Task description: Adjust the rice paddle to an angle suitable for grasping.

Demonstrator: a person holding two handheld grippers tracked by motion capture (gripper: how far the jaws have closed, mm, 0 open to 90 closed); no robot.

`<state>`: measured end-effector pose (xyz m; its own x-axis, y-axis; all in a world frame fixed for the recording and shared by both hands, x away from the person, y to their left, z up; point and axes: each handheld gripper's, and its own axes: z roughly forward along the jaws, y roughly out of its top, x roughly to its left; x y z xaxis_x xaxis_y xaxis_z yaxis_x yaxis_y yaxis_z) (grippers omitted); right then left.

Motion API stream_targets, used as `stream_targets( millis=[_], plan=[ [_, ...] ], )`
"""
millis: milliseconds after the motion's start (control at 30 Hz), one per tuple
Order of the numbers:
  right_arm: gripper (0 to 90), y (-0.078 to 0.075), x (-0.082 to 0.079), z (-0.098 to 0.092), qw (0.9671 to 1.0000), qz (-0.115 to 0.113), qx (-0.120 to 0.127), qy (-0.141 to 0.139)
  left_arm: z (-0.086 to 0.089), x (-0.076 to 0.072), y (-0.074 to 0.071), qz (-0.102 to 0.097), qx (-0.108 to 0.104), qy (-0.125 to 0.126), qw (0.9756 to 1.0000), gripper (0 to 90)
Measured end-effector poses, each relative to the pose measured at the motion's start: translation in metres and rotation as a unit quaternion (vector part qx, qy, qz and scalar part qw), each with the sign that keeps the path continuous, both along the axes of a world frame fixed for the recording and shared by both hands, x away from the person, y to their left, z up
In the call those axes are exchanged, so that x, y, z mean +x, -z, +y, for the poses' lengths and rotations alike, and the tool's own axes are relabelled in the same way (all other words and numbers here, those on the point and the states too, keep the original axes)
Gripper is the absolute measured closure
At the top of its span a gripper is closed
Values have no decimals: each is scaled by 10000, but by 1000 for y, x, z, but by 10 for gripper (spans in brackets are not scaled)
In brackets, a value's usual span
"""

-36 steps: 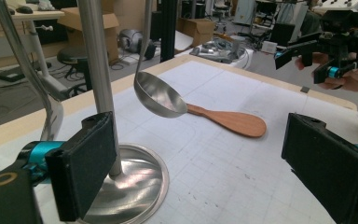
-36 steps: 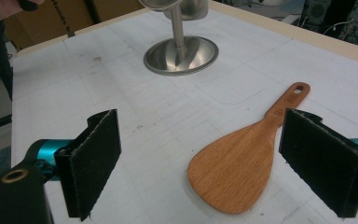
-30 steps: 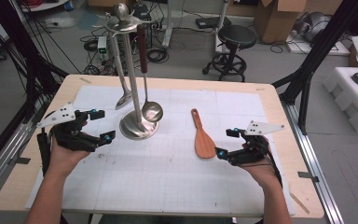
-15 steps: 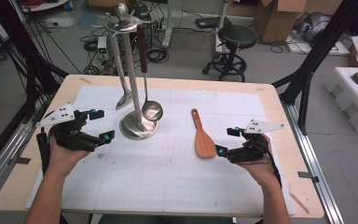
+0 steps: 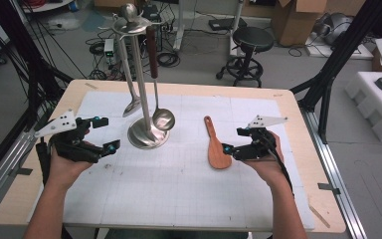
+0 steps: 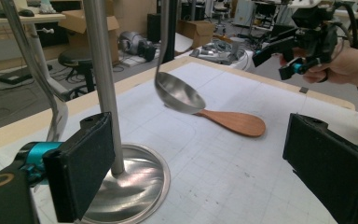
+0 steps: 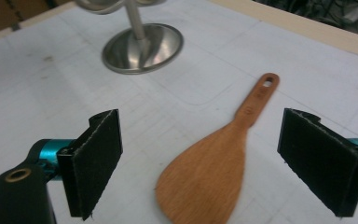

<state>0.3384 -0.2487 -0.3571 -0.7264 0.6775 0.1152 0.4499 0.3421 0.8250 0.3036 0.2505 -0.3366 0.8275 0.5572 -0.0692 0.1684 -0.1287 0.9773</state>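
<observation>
Two grippers hover over the white mat, and the change across the last second is small but telling: the right gripper [image 5: 233,140] has edged leftward and now sits just beside the blade of the wooden spatula [image 5: 216,147], while the left gripper [image 5: 106,134] has stayed where it was, left of the rack. In the right gripper view the jaws stand wide apart and empty, with the spatula [image 7: 216,166] lying flat between them, its broad end near and its handle pointing away toward the holed tip. That suggests the reach is almost finished and a pick-up is about to begin; the pads do not look to be touching the wood yet, though the blurred near edge of the blade makes that hard to be sure of. The left gripper's jaws are equally wide and hold nothing, framing the round base of the steel utensil rack [image 6: 121,186], from which a ladle [image 6: 179,93] hangs with its bowl above the mat. The spatula itself rests right of the rack base, well apart from it, so the likely aim is to lift it and hang it by the handle hole
</observation>
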Motion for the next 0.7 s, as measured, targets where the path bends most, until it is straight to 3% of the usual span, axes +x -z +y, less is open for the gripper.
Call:
stream_targets(
  millis=[67,300,700],
  plan=[
    [127,0,7,2,9999,78,-40,64,2,0,-1,-7,-23,2,10000,96],
    [129,1,41,16,9975,353,-525,316,2,-1,-2,-26,-18,24,10000,96],
    [155,20,87,48,9870,788,-1249,630,1,-2,-1,-35,25,36,10000,96]
  ],
)
